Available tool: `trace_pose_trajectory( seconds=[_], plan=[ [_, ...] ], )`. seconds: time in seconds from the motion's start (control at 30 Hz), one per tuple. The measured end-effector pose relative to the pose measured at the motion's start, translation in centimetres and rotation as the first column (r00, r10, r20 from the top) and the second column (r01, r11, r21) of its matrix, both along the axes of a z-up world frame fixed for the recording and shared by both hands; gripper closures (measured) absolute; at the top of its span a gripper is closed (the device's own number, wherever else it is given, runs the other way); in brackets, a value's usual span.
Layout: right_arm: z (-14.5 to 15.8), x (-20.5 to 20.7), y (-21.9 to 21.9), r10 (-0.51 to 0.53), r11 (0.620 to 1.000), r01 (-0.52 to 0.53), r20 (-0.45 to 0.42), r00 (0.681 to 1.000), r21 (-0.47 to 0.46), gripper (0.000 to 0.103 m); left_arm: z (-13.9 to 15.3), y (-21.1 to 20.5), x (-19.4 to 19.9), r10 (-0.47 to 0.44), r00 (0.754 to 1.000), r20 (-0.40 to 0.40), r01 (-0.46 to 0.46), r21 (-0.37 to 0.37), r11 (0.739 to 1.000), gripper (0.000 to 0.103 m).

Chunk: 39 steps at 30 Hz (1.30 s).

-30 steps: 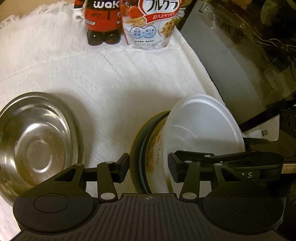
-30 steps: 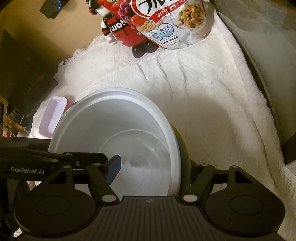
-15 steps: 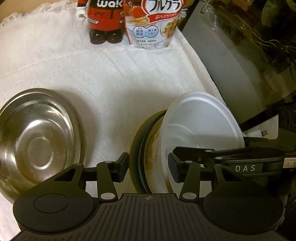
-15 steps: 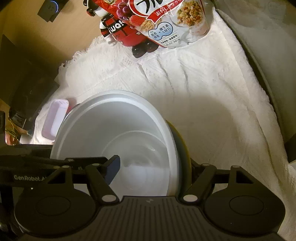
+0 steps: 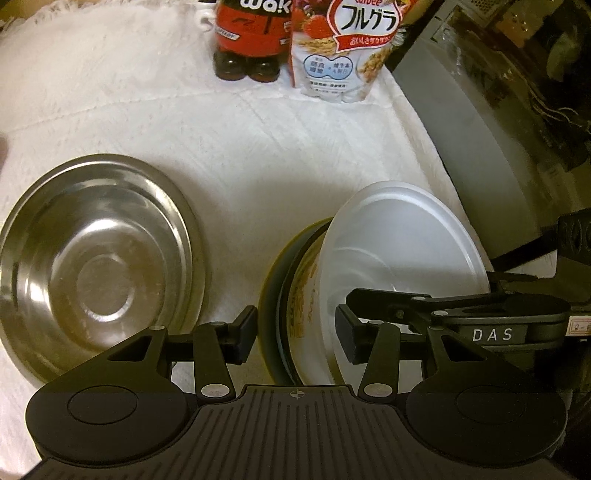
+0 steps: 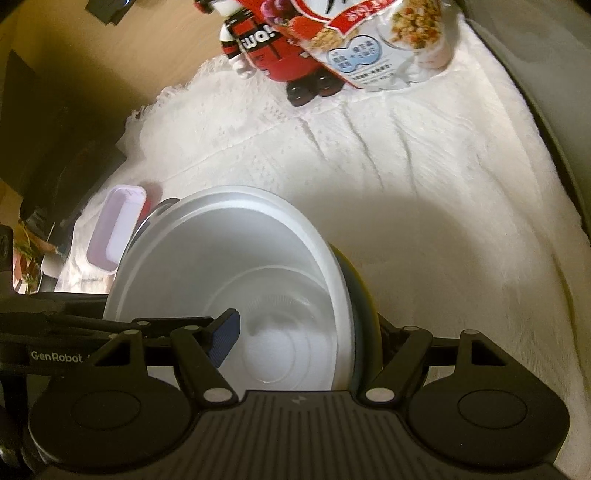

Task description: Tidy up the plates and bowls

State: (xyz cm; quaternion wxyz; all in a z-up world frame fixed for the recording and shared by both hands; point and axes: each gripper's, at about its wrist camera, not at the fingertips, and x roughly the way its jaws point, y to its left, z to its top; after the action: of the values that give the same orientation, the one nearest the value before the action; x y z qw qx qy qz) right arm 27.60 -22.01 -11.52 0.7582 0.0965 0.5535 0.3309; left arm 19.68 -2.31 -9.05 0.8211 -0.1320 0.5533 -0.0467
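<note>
A nested stack hangs tilted between both grippers: a translucent white bowl [image 5: 406, 240] [image 6: 229, 251] inside a printed paper bowl [image 5: 306, 280], inside a dark bowl with a yellowish rim [image 5: 271, 295] [image 6: 364, 295]. My left gripper [image 5: 295, 332] is shut on the stack's wall, one finger outside the dark bowl and one inside the white bowl. My right gripper [image 6: 306, 336] clamps the same stack, its blue pad inside the white bowl and its other finger against the dark bowl's outside. A steel bowl [image 5: 96, 258] rests empty on the cloth to the left.
A white knitted cloth [image 5: 258, 147] covers the table. A red-labelled cola bottle [image 5: 251, 33] and a cereal bag [image 5: 343, 48] stand at the back. A lilac rectangular container [image 6: 114, 229] lies beyond the steel bowl. A dark glossy surface [image 5: 461, 129] borders the cloth on the right.
Both grippers keep the same hold on the stack. The scene has only drifted slightly in both views; the bottle and bag sit a bit higher in the right wrist view.
</note>
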Motion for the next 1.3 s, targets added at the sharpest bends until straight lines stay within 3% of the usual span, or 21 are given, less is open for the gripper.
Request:
trace_pose_trajectory(
  seconds=[0.37, 0.63, 0.87, 1.17, 1.3],
  plan=[
    [-0.1, -0.9, 0.0, 0.014, 0.998, -0.011, 0.042, 0.999, -0.061, 0.029, 0.2, -0.3, 0.3, -0.008, 1.000, 0.005, 0.008, 0.001, 1.000, 0.053],
    [-0.3, -2.4, -1.1, -0.040, 0.989, 0.052, 0.087, 0.995, -0.136, 0.031, 0.2, 0.0, 0.1, -0.012, 1.000, 0.002, 0.012, -0.017, 1.000, 0.054],
    [0.4, -2.3, -1.1, -0.065, 0.993, 0.074, 0.098, 0.993, -0.092, 0.032, 0.9, 0.2, 0.1, 0.011, 1.000, -0.005, -0.012, -0.024, 1.000, 0.054],
    [-0.5, -0.7, -0.7, -0.110, 0.992, 0.112, 0.031, 0.993, -0.062, 0.032, 0.5, 2.0, 1.3, 0.079, 0.993, -0.085, -0.089, -0.120, 0.989, 0.054],
    [-1.0, -0.2, -1.2, -0.115, 0.993, 0.115, -0.014, 0.993, -0.034, 0.032, 0.2, 1.6, 1.7, 0.070, 0.994, -0.088, -0.079, -0.097, 0.992, 0.056]
  ],
)
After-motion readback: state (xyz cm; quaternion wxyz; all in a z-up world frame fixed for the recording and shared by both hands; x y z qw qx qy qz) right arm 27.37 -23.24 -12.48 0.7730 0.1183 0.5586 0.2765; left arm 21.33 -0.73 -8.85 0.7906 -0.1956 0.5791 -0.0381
